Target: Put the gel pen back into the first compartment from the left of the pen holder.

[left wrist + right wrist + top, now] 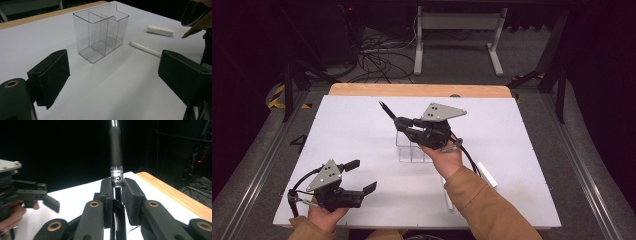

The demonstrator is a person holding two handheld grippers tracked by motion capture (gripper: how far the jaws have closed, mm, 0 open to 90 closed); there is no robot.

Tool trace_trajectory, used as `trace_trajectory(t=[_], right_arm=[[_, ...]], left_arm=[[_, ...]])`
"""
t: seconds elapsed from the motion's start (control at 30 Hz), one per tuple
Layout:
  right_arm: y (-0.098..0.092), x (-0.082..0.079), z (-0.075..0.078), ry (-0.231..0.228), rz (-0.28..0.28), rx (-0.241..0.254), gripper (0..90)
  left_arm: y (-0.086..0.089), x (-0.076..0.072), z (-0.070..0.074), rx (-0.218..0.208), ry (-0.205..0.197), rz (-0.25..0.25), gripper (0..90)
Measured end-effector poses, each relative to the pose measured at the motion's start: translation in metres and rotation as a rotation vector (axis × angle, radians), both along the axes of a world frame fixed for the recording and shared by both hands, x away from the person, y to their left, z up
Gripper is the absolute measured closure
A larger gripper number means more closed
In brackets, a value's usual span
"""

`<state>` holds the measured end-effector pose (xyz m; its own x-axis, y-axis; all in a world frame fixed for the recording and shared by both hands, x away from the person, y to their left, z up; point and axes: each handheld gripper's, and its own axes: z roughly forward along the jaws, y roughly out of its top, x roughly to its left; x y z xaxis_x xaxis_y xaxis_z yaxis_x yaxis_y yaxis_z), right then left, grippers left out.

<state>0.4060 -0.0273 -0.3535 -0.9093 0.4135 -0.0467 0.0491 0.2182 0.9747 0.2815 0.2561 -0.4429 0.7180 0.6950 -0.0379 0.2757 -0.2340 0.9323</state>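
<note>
A clear plastic organizer (412, 147) (101, 32) with several compartments stands mid-table. Just above it my right gripper (401, 122) (117, 190) is shut on a black pen (387, 109) (116, 157), whose tip points up and away to the far left. My left gripper (361, 176) (112, 75) hovers open near the table's front left, jaws wide apart and nothing between them, aimed at the organizer. A white marker (146, 48) (447, 195) and a white eraser (160, 30) (486, 174) lie on the white board right of the organizer.
The white board (362, 125) covers a wooden table whose far edge (419, 90) shows as a tan strip. Beyond it stand a white frame (457, 35) and tangled cables (377, 60) on the floor. A tan sleeve (487, 205) reaches over the front right.
</note>
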Motion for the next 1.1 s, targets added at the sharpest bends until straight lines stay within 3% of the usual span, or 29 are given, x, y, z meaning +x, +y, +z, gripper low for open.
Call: trace_trajectory(t=[0.13,0.4,0.5,0.73,1.1], right_arm=[[0.002,0.002,-0.002,-0.022,-0.021,-0.001,78.0],[0.005,0.007,-0.006,-0.036,-0.035,-0.021,78.0],[0.007,0.012,-0.010,-0.031,-0.032,-0.011,78.1],[0.014,0.022,-0.020,-0.005,-0.038,0.006,78.1],[0.024,0.033,-0.039,0.030,-0.057,-0.027,78.0]], left_arm=[[0.001,-0.001,0.001,0.025,-0.025,0.008,11.1],[-0.001,-0.002,-0.001,0.043,-0.038,0.016,11.1],[-0.002,-0.003,-0.001,0.060,-0.044,0.020,11.1],[-0.002,-0.003,-0.002,0.056,-0.047,0.024,11.1],[-0.003,-0.004,-0.003,0.066,-0.056,0.030,11.1]])
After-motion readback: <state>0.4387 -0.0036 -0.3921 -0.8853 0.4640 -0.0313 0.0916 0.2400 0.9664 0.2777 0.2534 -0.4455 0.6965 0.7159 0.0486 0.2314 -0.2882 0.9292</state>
